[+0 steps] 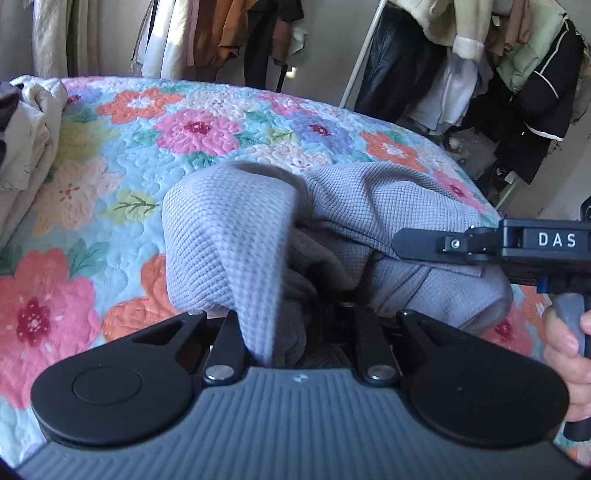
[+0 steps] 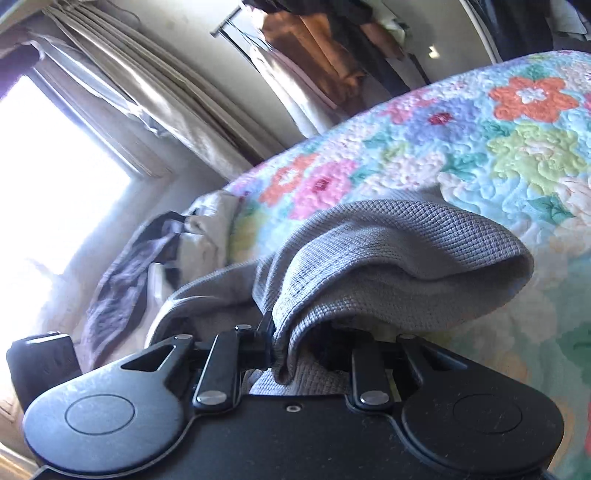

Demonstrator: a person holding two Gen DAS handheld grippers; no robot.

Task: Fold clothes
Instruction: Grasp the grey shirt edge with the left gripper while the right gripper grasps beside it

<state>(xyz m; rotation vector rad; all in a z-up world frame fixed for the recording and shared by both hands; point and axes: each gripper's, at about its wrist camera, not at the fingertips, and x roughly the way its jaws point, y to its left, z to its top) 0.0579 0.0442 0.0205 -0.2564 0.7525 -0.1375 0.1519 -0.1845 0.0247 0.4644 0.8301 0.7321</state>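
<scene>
Left gripper (image 1: 295, 332): fingers drawn nearly together, clenched on a fold of the grey waffle-knit garment (image 1: 229, 236), fabric pinched between them and bunched over the tips, so the tips themselves hidden. Cloth rose from the fingers as a raised hump, then draped forward and rightward onto the floral quilt (image 1: 110, 206) of the bed. Off to the left of the fingers, a heap of cream bedding (image 1: 26, 140) at the quilt's edge. Beyond the fingers, past the far edge of the bed, hanging clothes (image 1: 229, 33) on a rack. To the right of the fingers, the right gripper (image 1: 410, 242) seen side-on, its narrow black tip lying against the garment's right-hand fold, with a hand (image 1: 565, 343) wrapped round its grip.

Right gripper (image 2: 280, 354), in its own view: fingers narrowed and grasping a rolled edge of the same garment (image 2: 388, 251), cloth squeezed beside the left finger and spilling over the gap, tips covered. Fabric lifted in a thick fold ahead of and right of the fingers, above the quilt (image 2: 517, 155). Left of the fingers, dark purple cloth (image 2: 122, 280) on rumpled pale bedding, and further left a bright window (image 2: 48, 177) with curtains (image 2: 147, 92).
</scene>
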